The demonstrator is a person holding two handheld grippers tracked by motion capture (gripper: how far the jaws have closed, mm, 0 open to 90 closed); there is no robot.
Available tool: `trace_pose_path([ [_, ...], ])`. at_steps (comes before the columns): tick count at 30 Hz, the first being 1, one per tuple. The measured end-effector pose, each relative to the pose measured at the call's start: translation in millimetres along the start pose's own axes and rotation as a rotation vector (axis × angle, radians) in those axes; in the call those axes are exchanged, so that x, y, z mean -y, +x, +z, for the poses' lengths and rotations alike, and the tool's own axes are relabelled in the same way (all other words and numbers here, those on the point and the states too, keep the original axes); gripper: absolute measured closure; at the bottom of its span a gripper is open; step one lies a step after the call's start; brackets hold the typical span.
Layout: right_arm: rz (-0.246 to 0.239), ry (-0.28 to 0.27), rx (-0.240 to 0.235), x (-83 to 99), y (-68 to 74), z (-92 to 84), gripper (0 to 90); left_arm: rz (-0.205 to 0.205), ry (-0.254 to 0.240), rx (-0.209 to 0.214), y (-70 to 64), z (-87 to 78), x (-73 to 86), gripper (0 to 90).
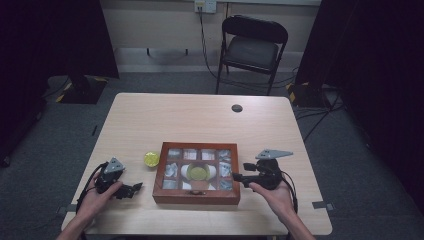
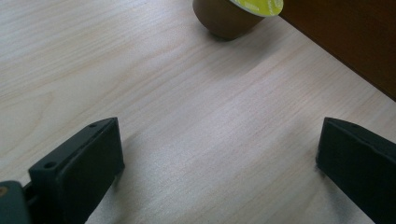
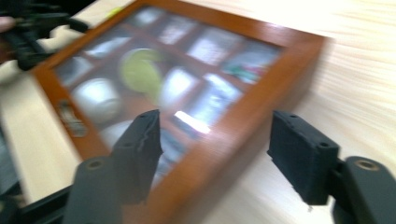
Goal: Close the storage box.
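Right gripper [image 3: 212,149] wide open, empty, box [image 3: 299,44] edge just ahead; left gripper [image 2: 219,168] open, empty, pod [image 2: 236,14] ahead.

Dim room: grey carpet [image 1: 160,82], black folding chair [image 1: 253,47], pale wall [image 1: 160,22], dark curtains [image 1: 365,55].

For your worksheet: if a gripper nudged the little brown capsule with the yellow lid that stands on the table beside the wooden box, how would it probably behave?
The capsule looks small and thin-walled, so probably light and easily shoved across the smooth table. Its tapered round body suggests that once tipped it may roll in a curve. Its foil-like lid might dent.
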State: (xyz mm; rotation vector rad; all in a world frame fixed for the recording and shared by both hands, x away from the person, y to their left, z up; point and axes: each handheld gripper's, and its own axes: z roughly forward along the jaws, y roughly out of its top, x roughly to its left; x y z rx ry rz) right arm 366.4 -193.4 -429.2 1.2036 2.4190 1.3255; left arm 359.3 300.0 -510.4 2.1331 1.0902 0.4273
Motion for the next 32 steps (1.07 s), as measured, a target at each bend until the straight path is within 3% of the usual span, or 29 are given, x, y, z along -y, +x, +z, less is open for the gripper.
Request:
trace_pose_path([
  [11,0.110,0.020,0.160,28.8,-48.3,-15.6,24.7,0.000,0.000,0.000,0.0,0.0,0.0,0.1],
  [16,0.150,0.104,0.271,44.1,-72.1,-12.5,20.8,0.000,0.000,0.000,0.0,0.0,0.0,0.1],
  [20,0.193,0.135,0.346,53.6,-87.0,-12.7,20.4,0.000,0.000,0.000,0.0,0.0,0.0,0.1],
  [23,0.171,0.145,0.402,57.5,-86.4,-11.2,20.1,0.000,0.000,0.000,0.0,0.0,0.0,0.1],
  [26,0.103,0.145,0.477,61.9,-77.8,-5.6,18.2,-0.002,0.000,0.001,-0.1,0.0,0.1,0.1],
  [31,0.083,0.038,0.484,75.2,-76.9,-5.2,14.2,0.000,0.000,-0.001,0.0,0.0,0.0,0.1],
  [32,0.089,0.037,0.490,75.4,-76.8,-5.4,14.2,0.000,0.000,-0.001,0.0,0.0,0.0,0.1],
])
